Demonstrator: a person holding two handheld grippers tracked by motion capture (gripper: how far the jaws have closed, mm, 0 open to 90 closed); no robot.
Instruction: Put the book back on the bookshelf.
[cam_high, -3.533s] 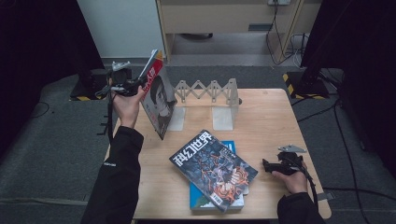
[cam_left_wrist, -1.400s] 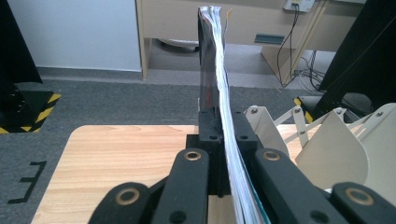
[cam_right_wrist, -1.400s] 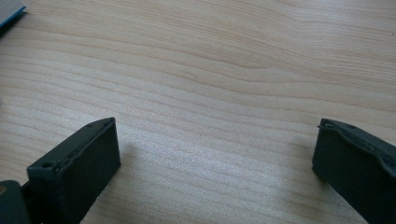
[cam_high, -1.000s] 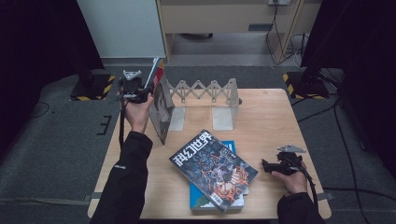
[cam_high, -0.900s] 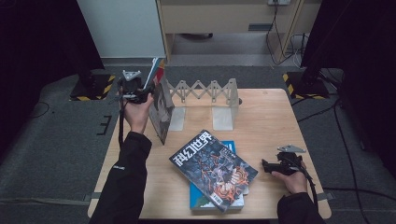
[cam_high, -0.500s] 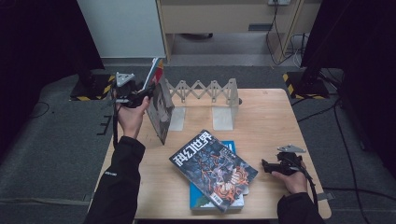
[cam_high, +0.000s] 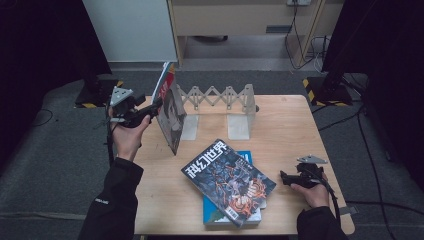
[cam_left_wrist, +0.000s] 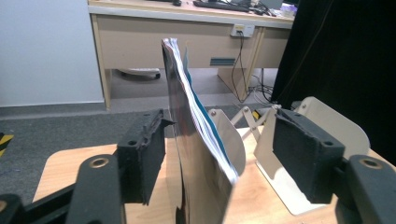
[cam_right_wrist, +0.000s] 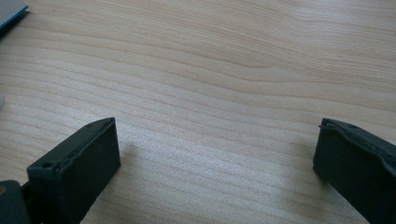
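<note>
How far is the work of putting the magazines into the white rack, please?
One magazine stands upright at the left end of the expanding rack. The left claw has its jaws wide open around that magazine, so the magazine looks released or nearly so. Left to do: the magazine with Chinese title and the blue book under it lie flat on the table. The right claw rests open on bare wood.

Wooden table (cam_high: 280, 130) with magazine stack (cam_high: 229, 182), folding rack (cam_high: 220, 107).
</note>
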